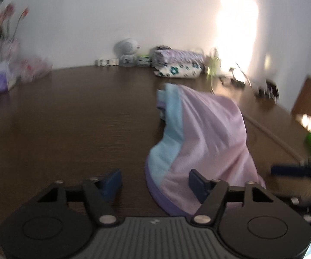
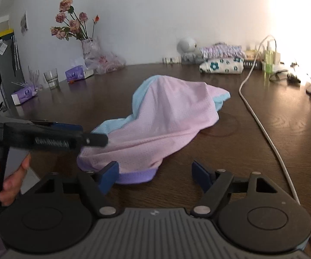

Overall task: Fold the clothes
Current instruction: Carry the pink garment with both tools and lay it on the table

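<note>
A pink, light-blue and purple garment (image 1: 207,138) lies bunched in a heap on the dark wooden table (image 1: 73,116); it also shows in the right wrist view (image 2: 166,116). My left gripper (image 1: 154,183) is open, its jaws wide apart over the garment's near purple hem, holding nothing. It shows from the side in the right wrist view (image 2: 86,137), at the garment's left edge. My right gripper (image 2: 155,176) is open and empty, just in front of the purple hem. Its blue fingertips (image 1: 289,170) show at the right edge of the left wrist view.
Folded clothes (image 2: 222,59) are stacked at the back by the wall, next to a small white robot toy (image 2: 186,49). A vase of flowers (image 2: 88,45), a glass (image 2: 51,78) and tissue boxes (image 2: 75,73) stand back left. A white cable (image 2: 261,118) runs along the right side.
</note>
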